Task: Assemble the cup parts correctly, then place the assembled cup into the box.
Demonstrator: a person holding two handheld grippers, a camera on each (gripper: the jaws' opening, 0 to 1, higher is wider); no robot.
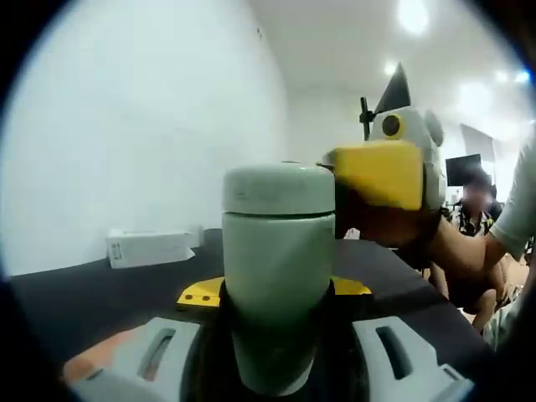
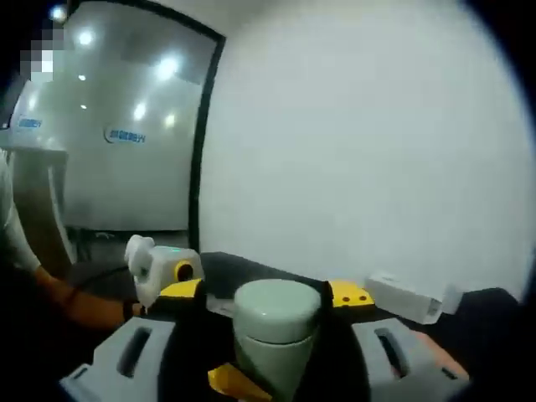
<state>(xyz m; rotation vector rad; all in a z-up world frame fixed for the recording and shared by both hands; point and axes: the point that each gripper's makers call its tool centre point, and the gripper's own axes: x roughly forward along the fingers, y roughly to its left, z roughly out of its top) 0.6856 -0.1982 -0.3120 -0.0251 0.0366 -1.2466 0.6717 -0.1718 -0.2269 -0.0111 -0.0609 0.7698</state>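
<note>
pale green cup [image 1: 278, 268] stood upright over the black table [image 1: 100, 293], body clamped by the left gripper [image 1: 276, 368], lid pinched by the right gripper [image 2: 270, 368]. looked rigid, smooth, slippery; grip the body low.

The left gripper [image 1: 276, 356] has its two grey jaws closed against the lower body of a pale green cup [image 1: 278, 268], holding it upright. The right gripper [image 2: 266, 356] meets the same cup from the opposite side, its yellow-tipped jaws clamped around the lid end. In the left gripper view, a bare forearm [image 1: 456, 251] reaches in from the right behind the right gripper's yellow front.
</note>
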